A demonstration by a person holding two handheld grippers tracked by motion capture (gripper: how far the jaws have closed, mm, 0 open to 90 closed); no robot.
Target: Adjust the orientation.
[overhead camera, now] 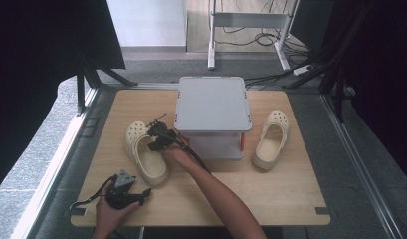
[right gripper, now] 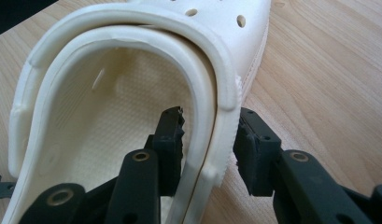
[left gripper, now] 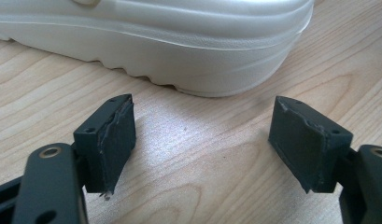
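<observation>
Two cream clogs lie on the wooden table (overhead camera: 270, 189). The left clog (overhead camera: 146, 154) lies left of a grey box (overhead camera: 213, 104), the other clog (overhead camera: 271, 139) right of it. My right gripper (overhead camera: 153, 139) reaches across to the left clog. In the right gripper view my right gripper (right gripper: 209, 144) straddles the side wall of the clog (right gripper: 109, 116), one jaw inside, one outside, with the pads against the wall and strap. My left gripper (overhead camera: 141, 194) rests near the front left edge. My left gripper (left gripper: 202, 144) stands open on bare wood, and the clog's end (left gripper: 179, 46) lies just ahead.
The grey lidded box stands at the table's back middle, close to the right hand. Dark curtains hang on both sides. A desk frame and cables (overhead camera: 260, 35) stand on the floor beyond the table. Bare wood spreads along the front right.
</observation>
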